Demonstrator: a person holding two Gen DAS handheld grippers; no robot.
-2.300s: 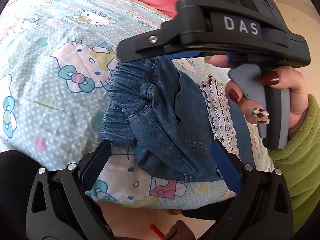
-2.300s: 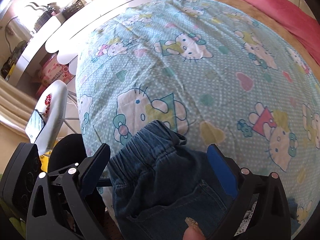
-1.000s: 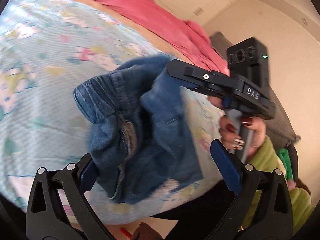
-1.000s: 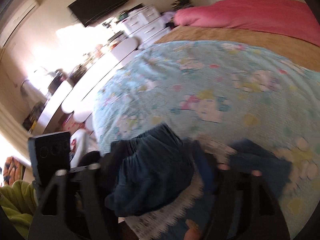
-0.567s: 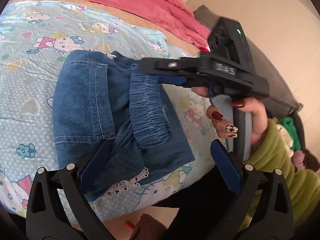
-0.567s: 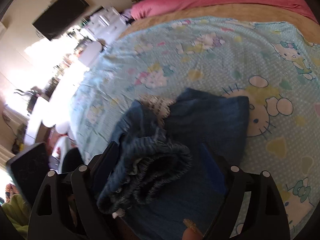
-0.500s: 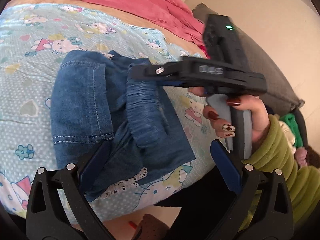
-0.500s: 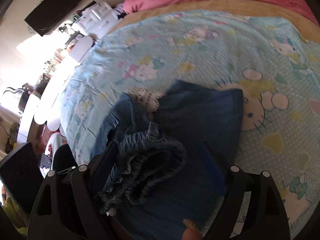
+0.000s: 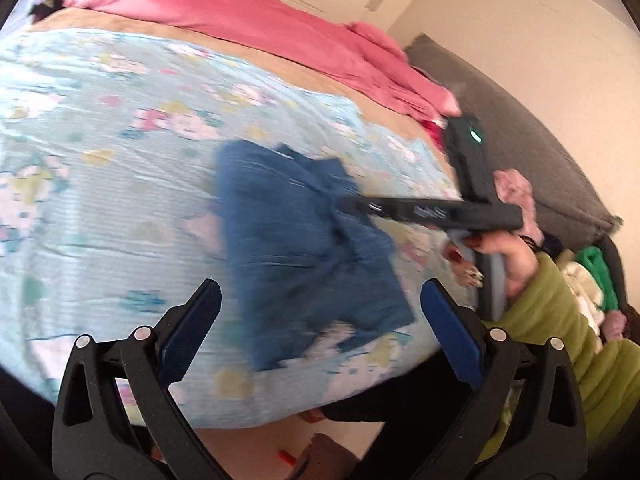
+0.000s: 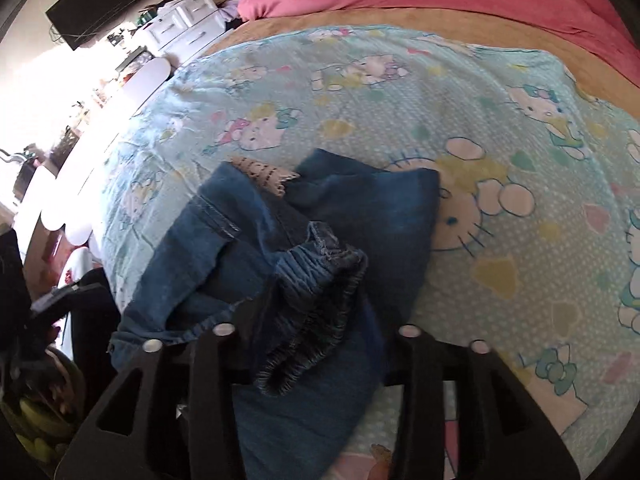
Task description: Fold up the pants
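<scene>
Lying bunched on the bedsheet (image 10: 500, 128), pants (image 10: 304, 248) between the closing right claw (image 10: 320, 320), waistband gripped.

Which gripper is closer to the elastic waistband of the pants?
Right. The right gripper has the waistband between its closing jaws. The left gripper hangs open above the bed's near edge, apart from the pants.

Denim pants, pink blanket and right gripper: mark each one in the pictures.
denim pants (image 10: 384, 216): right wrist view, on the flat folded panel.
pink blanket (image 9: 248, 12): left wrist view, on its smooth top surface.
right gripper (image 9: 436, 213): left wrist view, on its black body beside the pants; fingertips unclear.
</scene>
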